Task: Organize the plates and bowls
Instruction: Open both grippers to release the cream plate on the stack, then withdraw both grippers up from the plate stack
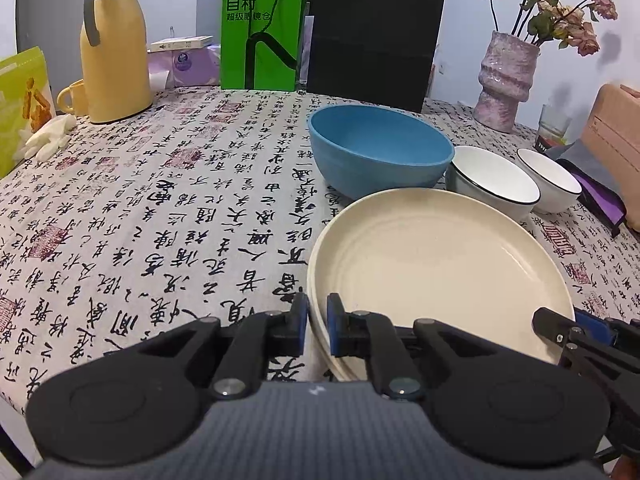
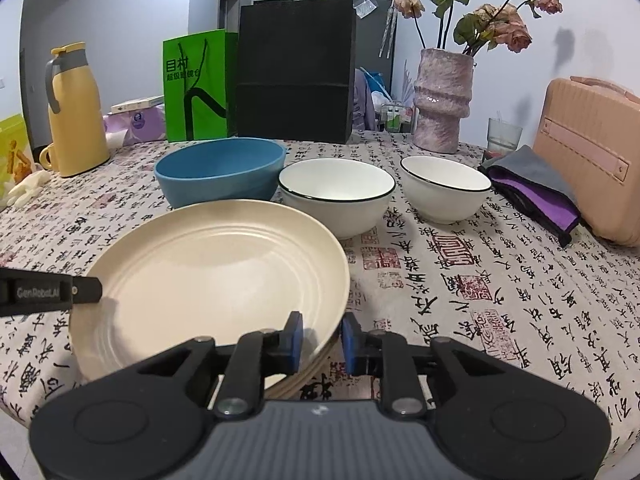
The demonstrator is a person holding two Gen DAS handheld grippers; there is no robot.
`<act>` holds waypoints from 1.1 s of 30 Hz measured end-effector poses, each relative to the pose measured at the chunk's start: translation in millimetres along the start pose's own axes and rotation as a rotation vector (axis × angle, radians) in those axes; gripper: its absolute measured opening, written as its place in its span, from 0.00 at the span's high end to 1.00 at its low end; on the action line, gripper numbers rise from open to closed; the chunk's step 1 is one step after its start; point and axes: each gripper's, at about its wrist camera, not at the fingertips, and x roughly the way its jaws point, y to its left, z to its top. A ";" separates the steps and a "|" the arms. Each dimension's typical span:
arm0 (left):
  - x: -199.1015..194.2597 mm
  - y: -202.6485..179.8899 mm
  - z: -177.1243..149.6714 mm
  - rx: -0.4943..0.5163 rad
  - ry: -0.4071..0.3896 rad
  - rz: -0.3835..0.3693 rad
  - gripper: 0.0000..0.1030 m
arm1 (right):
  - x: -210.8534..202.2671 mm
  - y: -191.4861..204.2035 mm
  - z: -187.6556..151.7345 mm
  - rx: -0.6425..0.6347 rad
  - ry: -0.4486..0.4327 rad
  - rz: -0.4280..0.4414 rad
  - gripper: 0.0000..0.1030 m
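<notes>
Two tongs (image 1: pixel 318 330) (image 2: pixel 322 344) astride cream plates' (image 1: pixel 436 260) rim.

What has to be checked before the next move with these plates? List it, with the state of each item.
1. Left gripper shut on the rim of the plates: ok.
2. Right gripper gripping the opposite rim: not ok. The rim sits between the jaws, but a gap shows at the outer one.
3. Plates nested in one stack: ok.
4. Blue bowl apart from the plates: cannot tell. The plates' far rim hides its foot.
5. Larger white bowl and smaller white bowl upright and apart from each other: ok.
</notes>
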 end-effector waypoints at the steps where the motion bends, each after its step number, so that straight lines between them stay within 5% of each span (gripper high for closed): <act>1: 0.0 0.4 -0.1 0.000 0.001 -0.001 0.90 | 0.0 -0.9 0.3 0.005 0.001 0.005 0.79; 6: -3.9 1.7 1.1 0.003 -0.014 -0.011 0.88 | -3.2 -7.3 1.2 0.034 -0.006 0.043 0.72; 11: -10.0 4.9 3.5 0.011 -0.050 0.000 0.62 | -5.7 -15.8 3.0 0.076 -0.020 0.064 0.53; 15: -14.1 8.1 4.8 0.000 -0.071 -0.007 0.53 | -6.3 -20.9 3.7 0.109 -0.021 0.087 0.35; 23: -29.3 14.9 4.6 -0.015 -0.165 -0.007 0.01 | -11.4 -32.2 3.5 0.180 -0.039 0.160 0.01; 33: -41.6 28.1 0.7 -0.060 -0.220 -0.032 0.00 | -16.1 -37.7 1.1 0.221 -0.056 0.153 0.00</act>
